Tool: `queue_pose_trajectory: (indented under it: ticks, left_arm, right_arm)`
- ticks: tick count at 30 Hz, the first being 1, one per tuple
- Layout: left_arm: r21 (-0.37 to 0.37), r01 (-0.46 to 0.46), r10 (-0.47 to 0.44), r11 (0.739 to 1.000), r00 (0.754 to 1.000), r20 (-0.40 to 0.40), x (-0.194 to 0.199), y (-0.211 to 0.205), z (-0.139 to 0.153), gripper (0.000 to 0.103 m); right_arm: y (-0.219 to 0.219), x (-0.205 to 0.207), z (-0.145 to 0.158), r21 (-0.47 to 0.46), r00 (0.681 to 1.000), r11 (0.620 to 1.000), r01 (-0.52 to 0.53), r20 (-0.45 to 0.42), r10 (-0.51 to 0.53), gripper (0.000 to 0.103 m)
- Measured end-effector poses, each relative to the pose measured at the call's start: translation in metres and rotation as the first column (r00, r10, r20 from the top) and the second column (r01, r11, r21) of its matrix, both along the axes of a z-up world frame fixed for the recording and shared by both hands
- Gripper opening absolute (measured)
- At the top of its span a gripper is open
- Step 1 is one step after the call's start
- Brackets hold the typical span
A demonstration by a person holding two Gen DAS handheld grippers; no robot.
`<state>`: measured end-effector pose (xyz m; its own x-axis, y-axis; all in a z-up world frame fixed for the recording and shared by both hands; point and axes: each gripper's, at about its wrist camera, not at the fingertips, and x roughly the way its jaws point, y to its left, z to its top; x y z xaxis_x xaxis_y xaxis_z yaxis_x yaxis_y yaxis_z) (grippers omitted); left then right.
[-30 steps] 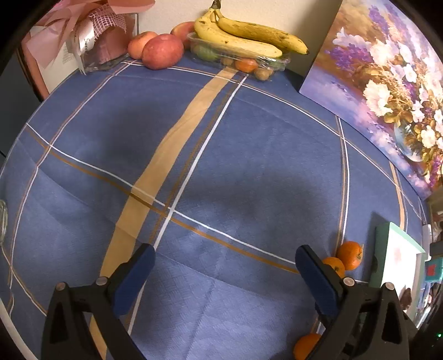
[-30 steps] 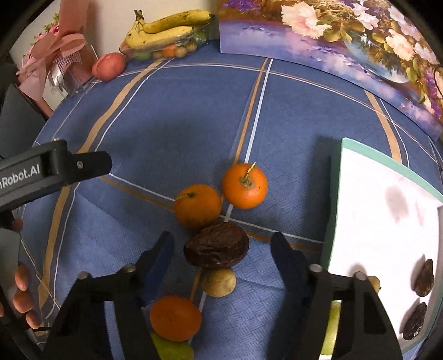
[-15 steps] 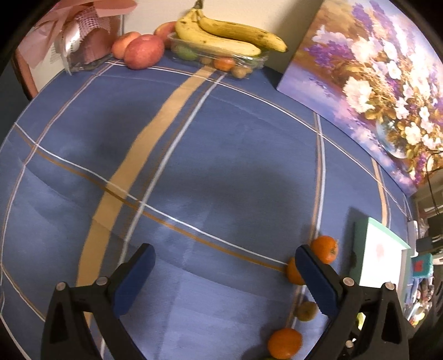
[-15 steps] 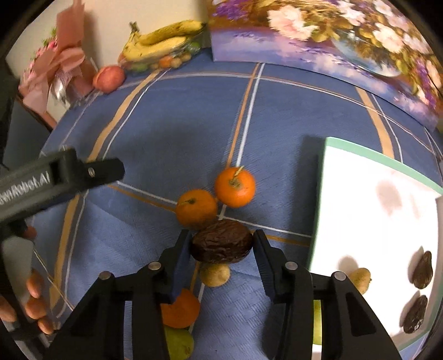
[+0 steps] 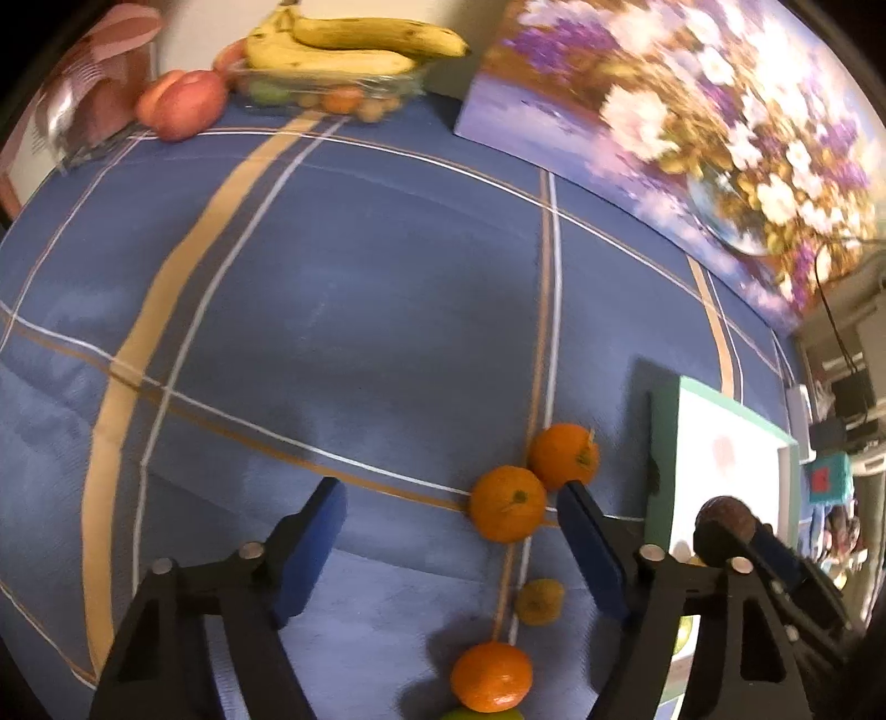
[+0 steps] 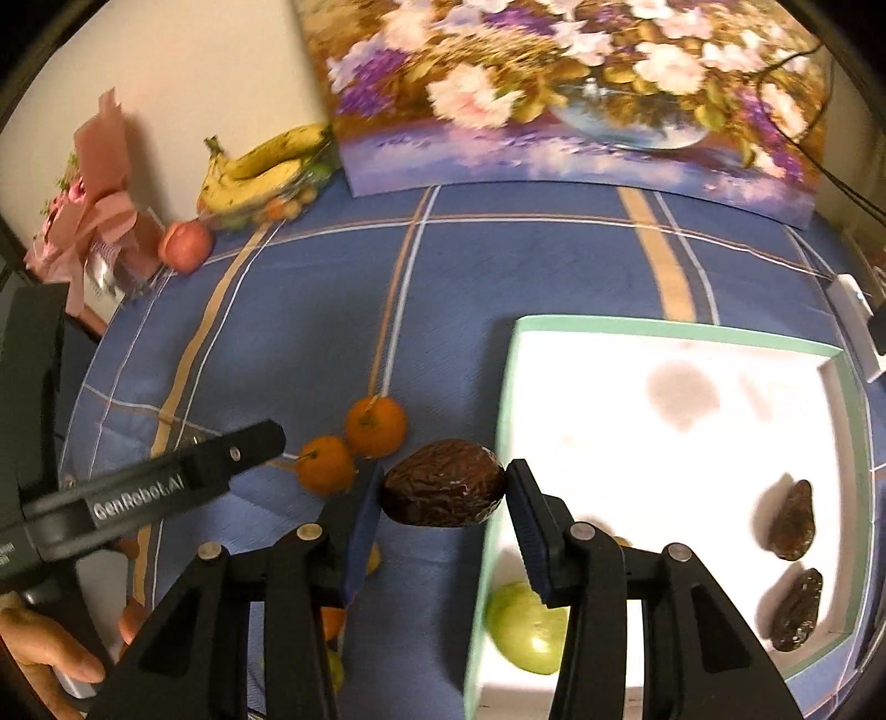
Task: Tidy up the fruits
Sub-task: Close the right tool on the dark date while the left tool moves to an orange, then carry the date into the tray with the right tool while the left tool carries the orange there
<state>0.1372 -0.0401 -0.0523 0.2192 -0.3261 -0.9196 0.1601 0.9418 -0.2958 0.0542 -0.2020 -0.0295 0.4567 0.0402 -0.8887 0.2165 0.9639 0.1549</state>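
My right gripper (image 6: 443, 490) is shut on a dark brown wrinkled fruit (image 6: 443, 483) and holds it above the blue cloth, right at the left rim of the white tray (image 6: 664, 327). In the left wrist view the same fruit (image 5: 725, 531) shows at the far right. My left gripper (image 5: 451, 495) points down at the cloth with its jaws closing. An orange (image 5: 506, 509) lies between its fingers, near the right one, and the pads do not press it. A second orange (image 5: 565, 457) touches it, and a third (image 5: 492, 675) lies nearer me.
The tray holds two dark fruits (image 6: 792, 520) and a green fruit (image 6: 526, 626). A small yellowish fruit (image 5: 540, 601) lies on the cloth. Bananas on a clear box (image 5: 343, 44), red apples (image 5: 185, 105), a flower painting (image 5: 692, 138) and a pink bouquet (image 6: 99, 221) line the back.
The right gripper closed on the dark fruit, lifted it and carried it right to the tray's rim. The left gripper moved toward the oranges and its jaws narrowed.
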Motion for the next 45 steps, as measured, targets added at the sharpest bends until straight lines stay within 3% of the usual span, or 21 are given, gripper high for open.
queue_pose_trajectory:
  ticks: [4,16,25,32,45]
  left_arm:
    - [0.001,0.03,-0.03,1.0,1.0,-0.011,-0.002,-0.011,-0.008,0.063]
    - [0.003,0.068,-0.068,0.998,0.997,-0.022,-0.006,-0.033,-0.022,0.036]
    - [-0.029,0.042,-0.042,0.999,0.999,0.008,-0.006,-0.022,-0.001,0.035]
    - [-0.06,0.042,-0.038,0.997,0.997,0.065,-0.008,-0.021,0.028,0.035]
    - [-0.064,0.12,-0.111,0.991,0.986,0.123,-0.028,-0.054,0.053,0.035]
  right_arm:
    - [-0.009,-0.002,0.0,0.0,1.0,1.0,0.019,-0.001,-0.019,0.047]
    - [-0.023,-0.007,-0.003,0.009,0.999,0.999,0.038,-0.015,-0.038,0.047]
    - [-0.033,-0.01,0.003,0.028,0.998,0.997,0.067,0.002,-0.067,0.047]
    - [-0.066,-0.022,0.004,0.05,0.985,0.983,0.174,-0.017,-0.174,0.047]
    - [-0.131,-0.052,0.006,-0.055,0.932,0.932,0.359,-0.025,-0.361,0.047]
